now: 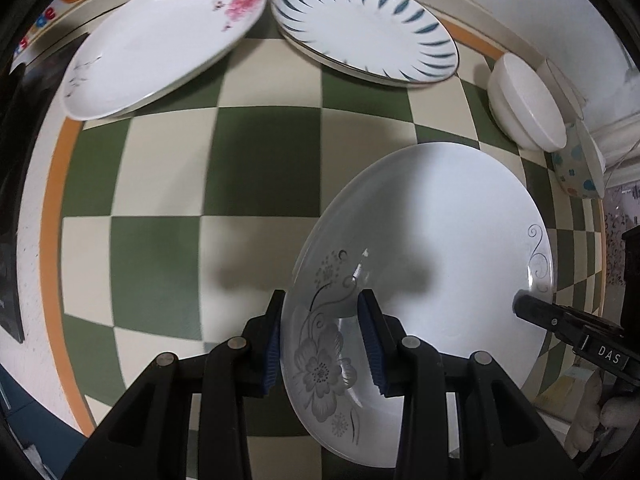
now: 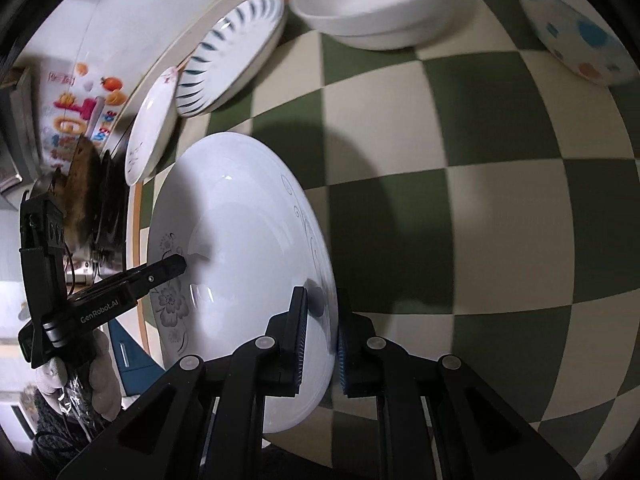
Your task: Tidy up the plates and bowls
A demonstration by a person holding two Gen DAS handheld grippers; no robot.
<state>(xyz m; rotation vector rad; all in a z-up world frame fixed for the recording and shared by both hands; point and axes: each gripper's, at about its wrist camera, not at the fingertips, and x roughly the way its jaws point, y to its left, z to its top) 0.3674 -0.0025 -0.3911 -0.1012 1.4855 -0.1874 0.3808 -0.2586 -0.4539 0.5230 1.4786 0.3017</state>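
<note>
Pinching opposite rims of the white grey-flowered ceramic plate (image 1: 432,240), both the left gripper (image 1: 322,344) and the right gripper (image 2: 322,340) carry it at lower right of the left view, while the pink-blossom plate (image 1: 160,44), the blue-leaf plate (image 1: 360,28) and the white bowls (image 1: 524,104) at top are not yet stacked.

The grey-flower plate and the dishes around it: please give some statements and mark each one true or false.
1. Both grippers grip the grey-flower plate by its rim. True.
2. The blue-leaf plate lies under the pink-blossom plate. False: they lie side by side.
3. The white bowls are stacked. True.
4. The tablecloth is striped red. False: green and cream checks.
</note>
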